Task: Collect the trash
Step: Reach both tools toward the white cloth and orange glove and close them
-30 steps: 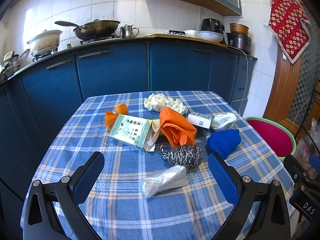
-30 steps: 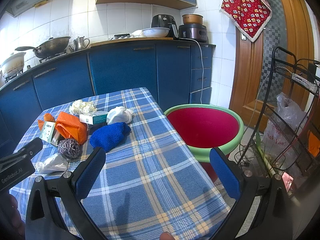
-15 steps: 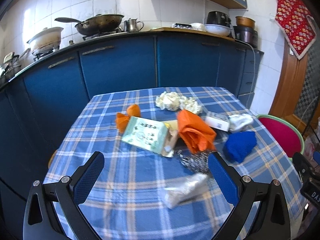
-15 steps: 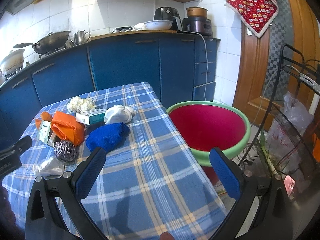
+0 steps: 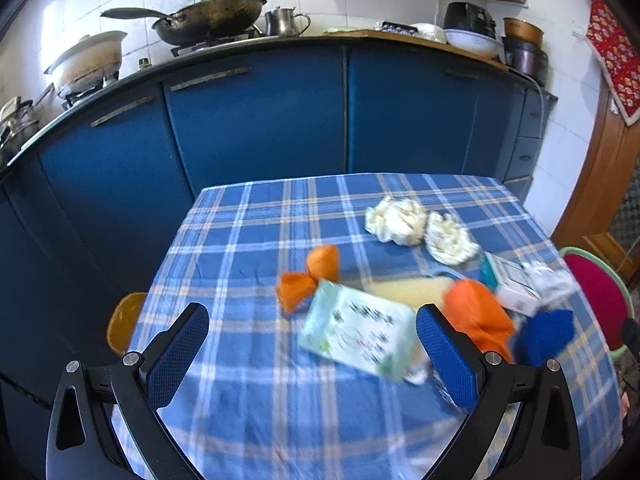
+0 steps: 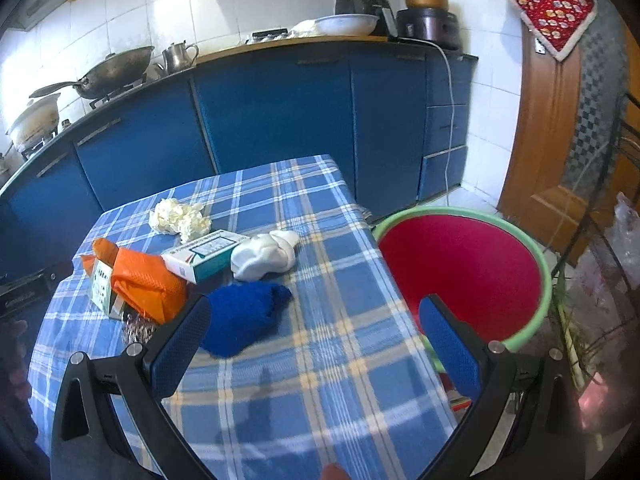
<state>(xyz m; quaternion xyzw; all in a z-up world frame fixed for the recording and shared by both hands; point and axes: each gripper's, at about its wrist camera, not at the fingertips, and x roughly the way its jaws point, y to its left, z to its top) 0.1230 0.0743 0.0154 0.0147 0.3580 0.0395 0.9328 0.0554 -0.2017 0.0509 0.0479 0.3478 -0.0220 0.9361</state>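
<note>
I hold my left gripper (image 5: 312,344) and right gripper (image 6: 314,336) wide apart, gripping nothing, above the table (image 6: 320,392). The trash, including the green packet (image 5: 356,334) and blue cloth (image 6: 244,316), clusters toward its right edge, beside the red basin (image 6: 460,276).

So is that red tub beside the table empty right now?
Empty as far as shows: the tub's red inside is bare, though the near bottom is hidden.

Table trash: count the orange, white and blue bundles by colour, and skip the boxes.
Orange bundles: 2
White wads: 3
Blue cloth: 1
Total: 6
</note>
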